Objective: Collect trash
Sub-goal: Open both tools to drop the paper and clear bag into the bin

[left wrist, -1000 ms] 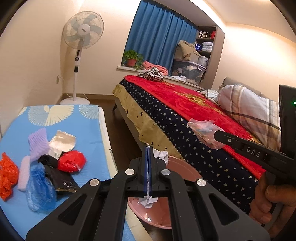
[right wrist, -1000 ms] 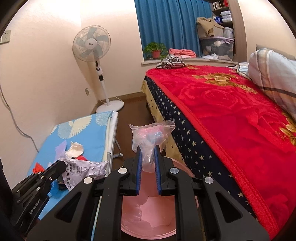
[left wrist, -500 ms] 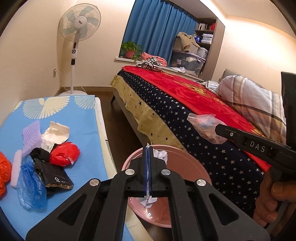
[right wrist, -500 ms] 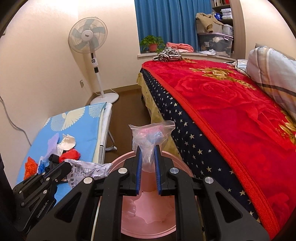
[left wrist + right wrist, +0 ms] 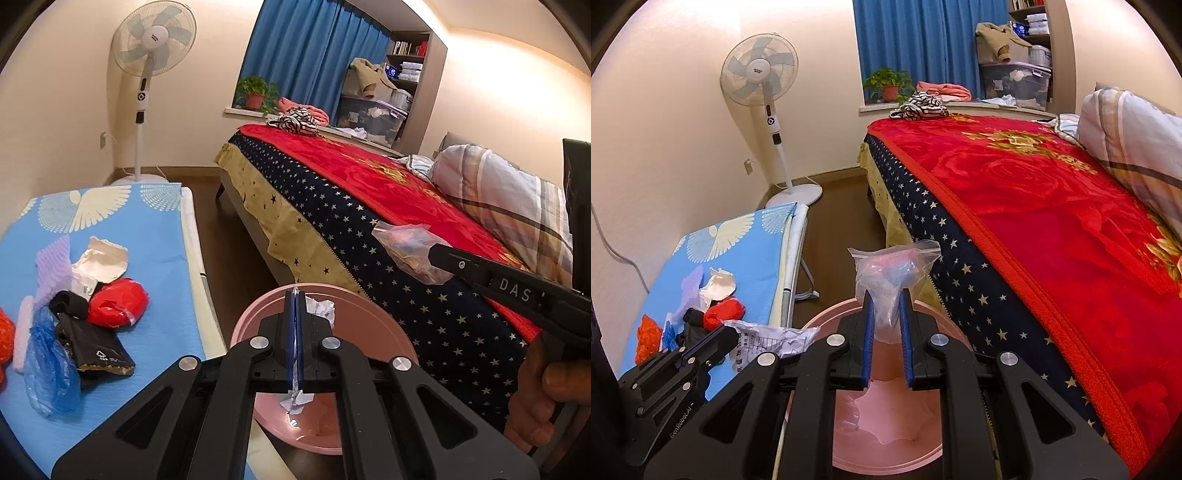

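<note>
Left tongs (image 5: 295,334): matt black plastic, blue rubbery pads, bright metal bolts, clamped on crumpled printed paper (image 5: 768,338). Right tongs (image 5: 886,325): same finish, jaws opening around a clear glossy zip bag (image 5: 892,271). Pink basin (image 5: 384,332): smooth plastic, slight sheen. Bench (image 5: 155,236): matt blue printed cover. Bed blanket (image 5: 1052,206): red plush fleece. Blue bag (image 5: 48,369): thin glossy film.
</note>
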Motion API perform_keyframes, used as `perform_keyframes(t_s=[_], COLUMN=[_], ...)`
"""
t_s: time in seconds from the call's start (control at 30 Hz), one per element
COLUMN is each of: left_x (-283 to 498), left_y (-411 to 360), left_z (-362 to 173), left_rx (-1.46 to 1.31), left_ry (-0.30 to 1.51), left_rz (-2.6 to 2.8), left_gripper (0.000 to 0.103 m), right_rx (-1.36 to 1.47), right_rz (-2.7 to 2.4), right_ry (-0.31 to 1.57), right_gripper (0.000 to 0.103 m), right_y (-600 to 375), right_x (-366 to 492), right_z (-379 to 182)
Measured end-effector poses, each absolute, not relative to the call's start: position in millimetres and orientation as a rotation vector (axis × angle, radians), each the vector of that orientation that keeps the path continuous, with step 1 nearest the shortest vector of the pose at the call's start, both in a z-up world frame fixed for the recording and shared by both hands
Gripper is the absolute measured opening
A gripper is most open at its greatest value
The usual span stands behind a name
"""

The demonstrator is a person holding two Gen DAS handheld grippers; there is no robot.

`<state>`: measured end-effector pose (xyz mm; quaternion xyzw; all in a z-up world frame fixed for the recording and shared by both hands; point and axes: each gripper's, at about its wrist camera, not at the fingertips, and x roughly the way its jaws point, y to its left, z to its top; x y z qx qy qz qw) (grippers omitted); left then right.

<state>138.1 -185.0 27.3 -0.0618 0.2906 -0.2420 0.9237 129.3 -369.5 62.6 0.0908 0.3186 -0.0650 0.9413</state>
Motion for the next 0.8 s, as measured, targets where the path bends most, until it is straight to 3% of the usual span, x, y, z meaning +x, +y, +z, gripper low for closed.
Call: perform_keyframes(t_s=[0.07,0.1,0.13,0.17,0.23,0.8], left_x=[139,140,140,139,138,112], left_y=[-186,-187,-187,-186,-181,-124], left_z=[25,24,23,24,26,52], left_rx=[-0.133,-0.126,-0.12,-0.12,-0.127,-0.12], left_ry=[0.606,0.616,0.616,0.611,0.606,0.522], left_rz=[-0.51,-0.51,-0.501,-0.493,-0.481,-0.395], left_gripper=[0.003,0.014,0.033,0.038,0.039,0.039], right_rx=[0.186,0.187,0.188,0.19,0.192,0.182], right_rz=[-0.143,-0.149,-0.155,-0.164,-0.173,-0.108], right_ry=[0.647,0.647,0.646,0.644,0.639,0.578], right_gripper=[0.02,0.022,0.031,0.039,0.043,0.043], right_y=[-371,-372,-372,-373,-374,-352], right_x=[129,128,129,129,128,117], right_z=[63,64,64,65,66,84])
